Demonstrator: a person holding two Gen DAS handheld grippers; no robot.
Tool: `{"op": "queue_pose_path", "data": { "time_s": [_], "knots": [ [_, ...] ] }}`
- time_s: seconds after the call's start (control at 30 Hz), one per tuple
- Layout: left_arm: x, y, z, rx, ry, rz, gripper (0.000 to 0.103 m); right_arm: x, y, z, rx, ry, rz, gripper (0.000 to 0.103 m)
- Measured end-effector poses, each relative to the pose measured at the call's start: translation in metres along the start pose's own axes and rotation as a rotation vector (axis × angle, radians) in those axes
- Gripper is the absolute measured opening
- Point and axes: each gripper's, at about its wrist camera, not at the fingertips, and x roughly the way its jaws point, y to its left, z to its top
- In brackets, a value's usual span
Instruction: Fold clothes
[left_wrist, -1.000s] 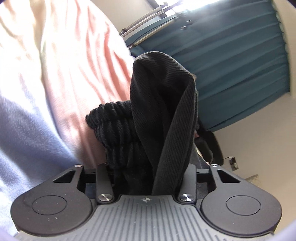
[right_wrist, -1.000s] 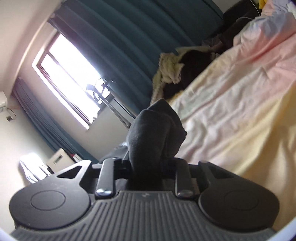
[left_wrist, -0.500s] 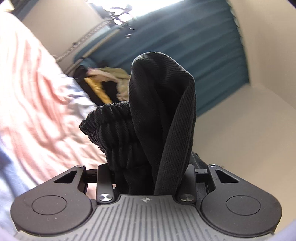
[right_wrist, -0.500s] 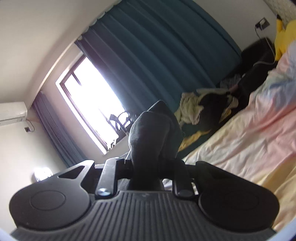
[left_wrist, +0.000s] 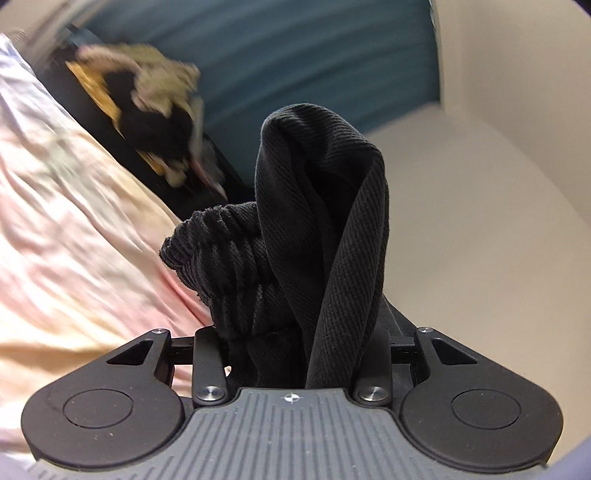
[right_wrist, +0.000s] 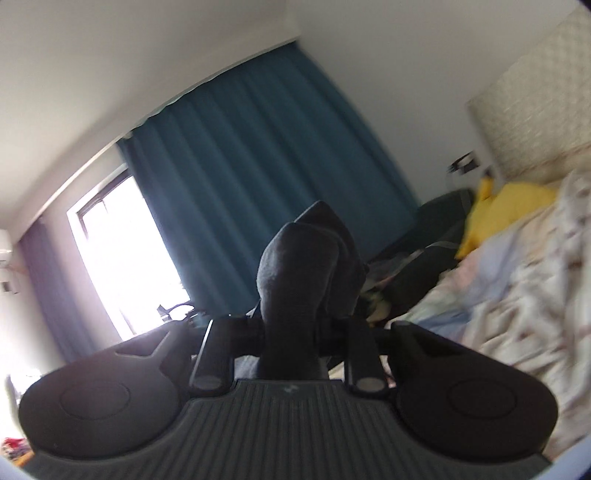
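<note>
A black ribbed garment (left_wrist: 317, 229) bunches thickly between the jaws of my left gripper (left_wrist: 291, 354), which is shut on it; folds of the cloth hide the fingertips. In the right wrist view another bunch of the same black garment (right_wrist: 299, 280) sticks up from my right gripper (right_wrist: 291, 354), shut on it too. Both grippers are lifted above the bed and point roughly level toward the curtain. The part of the garment hanging below the grippers is out of view.
A bed with pink and cream bedding (left_wrist: 74, 240) lies at the left, its far end (right_wrist: 517, 295) at the right. A pile of clothes (left_wrist: 159, 110) sits beyond it, with a yellow plush toy (right_wrist: 498, 206), teal curtains (right_wrist: 258, 184) and a bright window (right_wrist: 122, 251).
Both grippers have risen and swung, still holding the black garment. The bedding has dropped lower in both views, and the wall, curtain and headboard now fill more of them.
</note>
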Motion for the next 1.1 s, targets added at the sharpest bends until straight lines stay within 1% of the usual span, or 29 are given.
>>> {"op": "queue_pose_path", "data": {
  "time_s": [0.07,0.13,0.23,0.3,0.37,0.4,0.47,0.5,0.53,0.57,0.6,0.63,0.7,0.77,0.87,0.9,0.93,0.97,1.0,1.03,1.07,1.1],
  "knots": [
    [0.029,-0.001,-0.022,0.02,0.045,-0.015,0.044,-0.014,-0.035,0.004,0.014,-0.019,-0.046,0.023],
    [0.059,0.0,-0.045,0.029,0.094,-0.014,0.044,-0.027,-0.071,0.006,0.036,-0.034,-0.094,0.023],
    [0.099,0.011,-0.074,0.054,0.181,-0.004,0.045,-0.044,-0.125,-0.006,0.106,-0.037,-0.164,0.023],
    [0.122,0.033,-0.085,0.058,0.224,0.012,0.045,-0.051,-0.161,-0.022,0.16,-0.025,-0.206,0.023],
    [0.14,0.056,-0.1,0.074,0.27,0.052,0.045,-0.055,-0.195,-0.046,0.219,0.016,-0.246,0.024],
    [0.149,0.069,-0.108,0.095,0.297,0.083,0.045,-0.055,-0.211,-0.061,0.248,0.057,-0.271,0.024],
    [0.158,0.094,-0.124,0.127,0.341,0.146,0.045,-0.053,-0.244,-0.094,0.3,0.177,-0.349,0.024],
    [0.159,0.109,-0.128,0.121,0.339,0.148,0.048,-0.052,-0.259,-0.111,0.32,0.233,-0.383,0.024],
    [0.158,0.122,-0.131,0.111,0.334,0.135,0.05,-0.054,-0.272,-0.126,0.323,0.255,-0.394,0.025],
    [0.158,0.129,-0.132,0.108,0.327,0.108,0.051,-0.06,-0.283,-0.136,0.35,0.238,-0.372,0.025],
    [0.159,0.131,-0.132,0.126,0.325,0.102,0.051,-0.063,-0.291,-0.141,0.385,0.218,-0.346,0.025],
    [0.161,0.131,-0.132,0.142,0.324,0.1,0.052,-0.062,-0.293,-0.143,0.384,0.214,-0.34,0.025],
    [0.164,0.131,-0.131,0.153,0.327,0.104,0.053,-0.057,-0.292,-0.144,0.349,0.218,-0.348,0.026],
    [0.165,0.131,-0.131,0.167,0.329,0.107,0.054,-0.056,-0.294,-0.143,0.354,0.214,-0.349,0.026],
    [0.166,0.129,-0.132,0.192,0.334,0.131,0.058,-0.055,-0.292,-0.144,0.336,0.214,-0.349,0.027],
    [0.164,0.125,-0.131,0.193,0.34,0.139,0.059,-0.055,-0.288,-0.142,0.323,0.217,-0.354,0.031],
    [0.16,0.118,-0.129,0.203,0.349,0.146,0.061,-0.054,-0.284,-0.14,0.311,0.226,-0.366,0.036],
    [0.158,0.114,-0.129,0.221,0.362,0.154,0.063,-0.052,-0.281,-0.138,0.299,0.235,-0.379,0.039],
    [0.154,0.109,-0.129,0.237,0.375,0.166,0.067,-0.05,-0.278,-0.135,0.288,0.243,-0.394,0.044],
    [0.148,0.103,-0.13,0.249,0.388,0.184,0.072,-0.05,-0.273,-0.132,0.279,0.246,-0.41,0.052],
    [0.143,0.098,-0.13,0.264,0.393,0.205,0.076,-0.05,-0.268,-0.127,0.267,0.244,-0.421,0.056],
    [0.139,0.093,-0.128,0.285,0.384,0.232,0.087,-0.05,-0.262,-0.123,0.248,0.24,-0.43,0.062]
  ]
}}
